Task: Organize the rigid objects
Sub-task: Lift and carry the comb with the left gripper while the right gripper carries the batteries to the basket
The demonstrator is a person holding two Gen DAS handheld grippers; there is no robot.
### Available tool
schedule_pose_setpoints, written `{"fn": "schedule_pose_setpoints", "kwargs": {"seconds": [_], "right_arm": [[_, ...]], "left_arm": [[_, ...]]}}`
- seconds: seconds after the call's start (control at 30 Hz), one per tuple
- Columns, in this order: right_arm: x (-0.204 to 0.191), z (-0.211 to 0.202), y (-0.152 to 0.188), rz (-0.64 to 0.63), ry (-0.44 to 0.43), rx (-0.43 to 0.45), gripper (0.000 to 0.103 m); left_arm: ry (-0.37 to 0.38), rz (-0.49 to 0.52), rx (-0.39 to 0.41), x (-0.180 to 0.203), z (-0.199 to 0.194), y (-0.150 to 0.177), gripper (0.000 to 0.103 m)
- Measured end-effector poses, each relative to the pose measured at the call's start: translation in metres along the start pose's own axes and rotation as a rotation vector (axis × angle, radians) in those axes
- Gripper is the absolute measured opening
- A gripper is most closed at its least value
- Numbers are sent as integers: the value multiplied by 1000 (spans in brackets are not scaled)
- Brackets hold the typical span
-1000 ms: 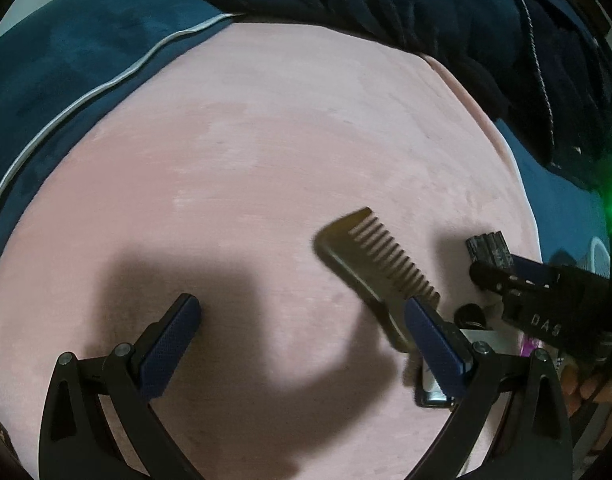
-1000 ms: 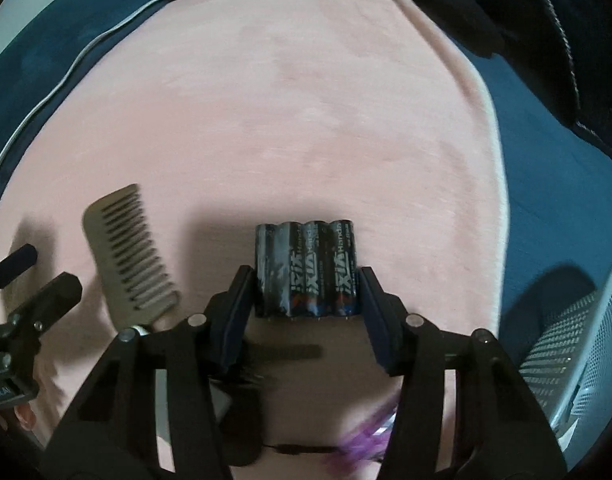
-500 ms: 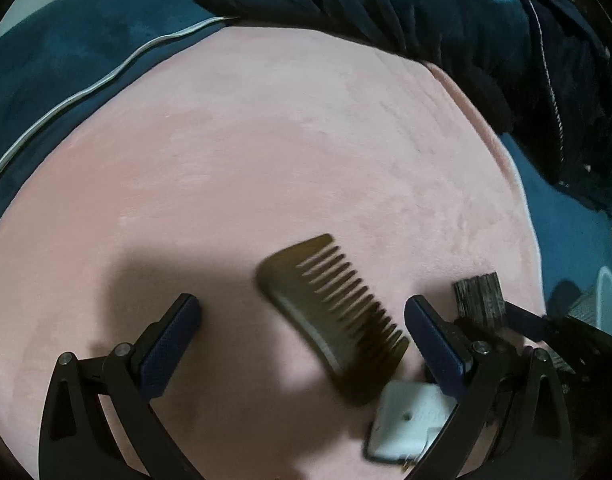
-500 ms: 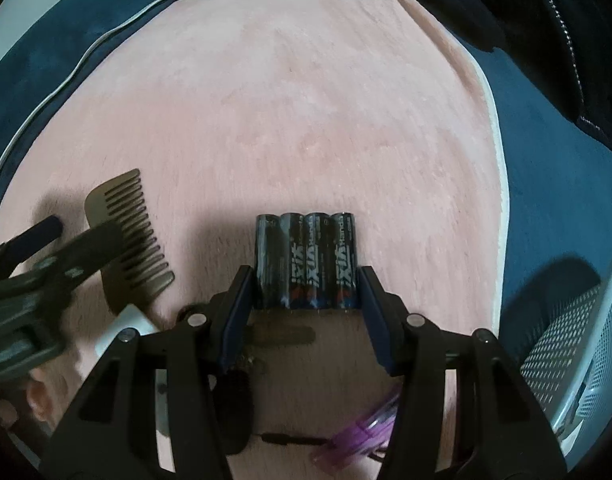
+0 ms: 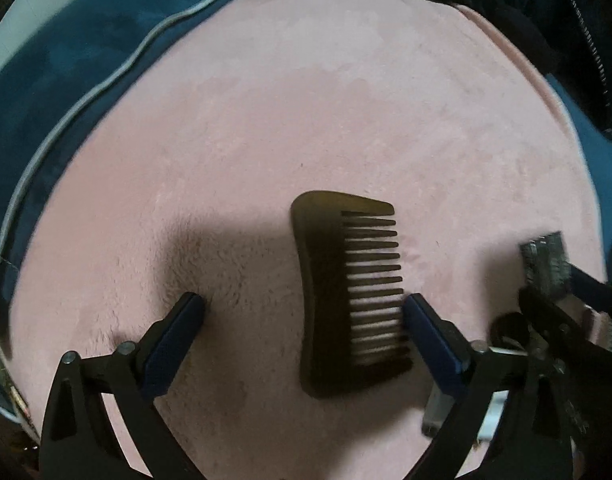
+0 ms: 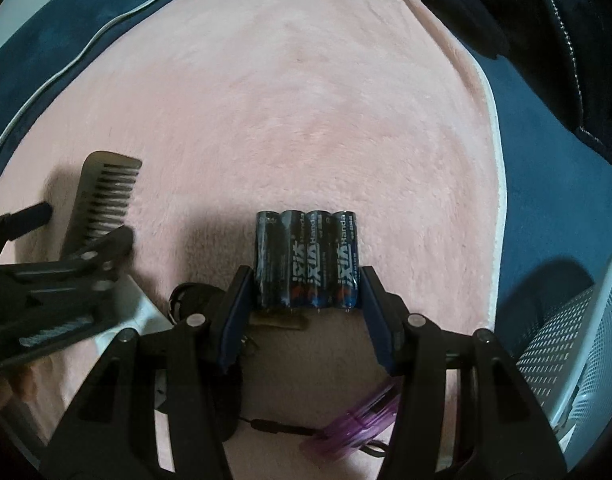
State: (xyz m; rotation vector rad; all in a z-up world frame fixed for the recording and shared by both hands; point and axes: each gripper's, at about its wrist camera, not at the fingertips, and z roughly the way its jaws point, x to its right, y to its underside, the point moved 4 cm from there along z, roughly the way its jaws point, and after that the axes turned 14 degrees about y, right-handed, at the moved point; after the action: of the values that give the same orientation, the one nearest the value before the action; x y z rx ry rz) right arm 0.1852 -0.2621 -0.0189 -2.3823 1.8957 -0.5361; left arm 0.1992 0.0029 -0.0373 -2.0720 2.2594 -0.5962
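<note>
On the pink plush blanket [image 5: 290, 120], a dark wide-tooth comb [image 5: 338, 296] lies flat between the spread fingers of my left gripper [image 5: 304, 312], its long axis running away from me along the fingers and its teeth pointing toward the right-hand pad [image 5: 430, 336], which sits just beside the tooth tips. The left-hand pad stands well apart from the comb's spine. Those jaws are wide open and grip nothing, so my left hand is the nearer one for the comb. To its right, my right gripper [image 6: 306, 292] is clamped partway on a shrink-wrapped pack of four batteries [image 6: 306, 258], pads pressing both outer cells, the cells pointing forward along the fingers.
</note>
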Motion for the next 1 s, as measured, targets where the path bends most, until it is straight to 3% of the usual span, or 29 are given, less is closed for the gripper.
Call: {"fn": "schedule_pose_setpoints", "kwargs": {"seconds": [0.13,0.3,0.4,0.53,0.6,0.67,0.9,1.0], "right_arm": [[2,1,-5,18,-12,-2,56],[2,4,-11,48,-19,-3,56],[1,5,-14,53,-12,-5,56],[-1,6,-15,64,-24,-12,54],[0,4,-17,68,-39,-6,53],[0,3,-15,70,-48,-9,53],[-7,10,-18,79,-40,-29,58],[-8,10,-21,82,-42,-33,53]], "left_arm": [[122,-66,16,-20,-11,0,91],[100,-80,49,-26,-16,-1,70],[67,-38,60,-21,-11,-1,70],[61,-7,82,-18,-5,-11,79],[69,-15,95,-23,-8,-10,70],[91,-21,101,-31,-16,-9,50],[116,-35,105,-30,-14,-7,57],[135,-59,129,-32,-16,1,52]]}}
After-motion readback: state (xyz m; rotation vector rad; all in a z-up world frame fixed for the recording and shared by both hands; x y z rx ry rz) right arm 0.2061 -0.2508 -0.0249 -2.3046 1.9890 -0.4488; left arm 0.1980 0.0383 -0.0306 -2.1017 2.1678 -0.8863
